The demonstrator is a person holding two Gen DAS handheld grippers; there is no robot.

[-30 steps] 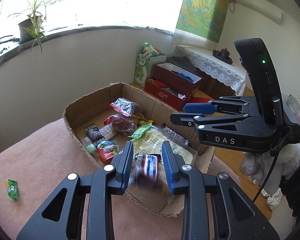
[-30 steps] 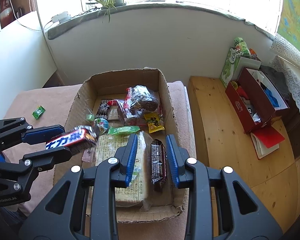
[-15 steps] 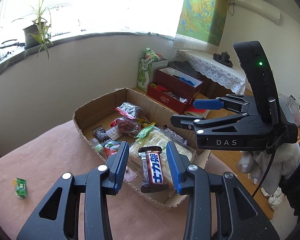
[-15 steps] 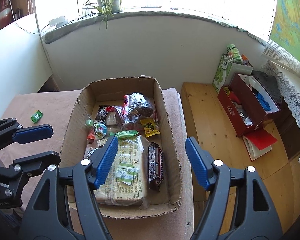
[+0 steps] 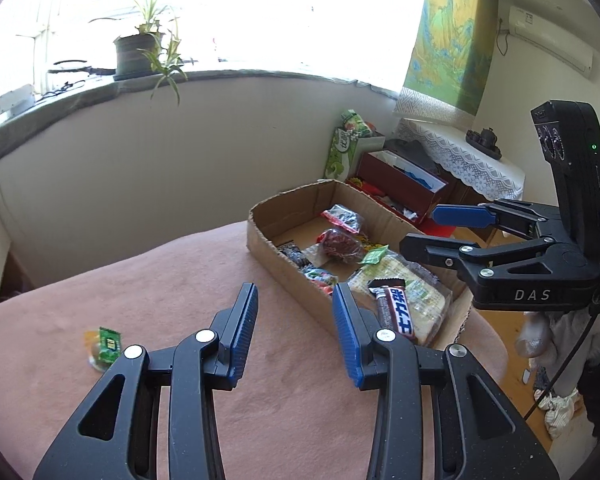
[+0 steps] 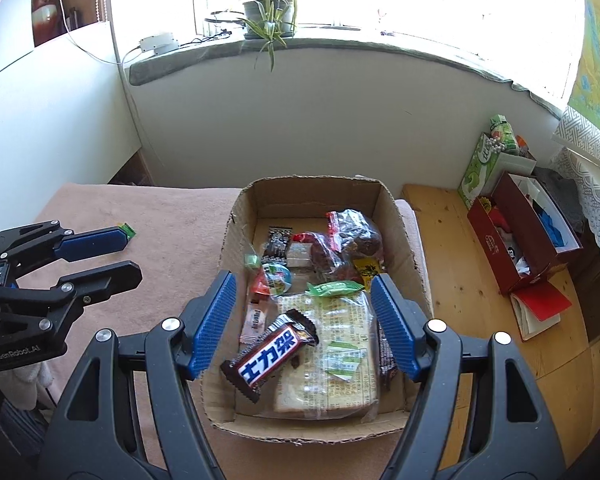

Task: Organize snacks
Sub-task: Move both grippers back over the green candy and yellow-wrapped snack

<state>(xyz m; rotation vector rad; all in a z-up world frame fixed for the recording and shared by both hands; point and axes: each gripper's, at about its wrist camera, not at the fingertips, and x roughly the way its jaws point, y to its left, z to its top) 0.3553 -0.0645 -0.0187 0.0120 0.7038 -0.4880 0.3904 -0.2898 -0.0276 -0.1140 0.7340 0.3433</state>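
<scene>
A cardboard box [image 6: 312, 182] on the pink cloth holds several snacks. Among them a chocolate bar [image 6: 270, 354] lies on a clear bread pack [image 6: 340, 364], near the front. My right gripper [image 6: 304, 280] hangs open above the box's near half, with nothing pressed between its blue pads. My left gripper [image 5: 294, 316] stands open over bare cloth to the left of the box [image 5: 284, 264], holding nothing. The chocolate bar [image 5: 396, 308] lies just right of it. A small green candy [image 5: 107, 344] rests on the cloth at the left, and in the right wrist view the left gripper [image 6: 134, 256] partly hides it.
A red open box [image 6: 528, 236] and a green tissue box [image 6: 482, 168] stand on the wooden floor right of the cloth. A lace-covered table [image 5: 456, 152] is beyond them. A potted plant [image 6: 270, 8] sits on the windowsill behind. The cloth's edge drops off right of the cardboard box.
My left gripper let the chocolate bar go into the box and swung left over the cloth. My right gripper's jaws widened over the dark bar in the box and pulled back.
</scene>
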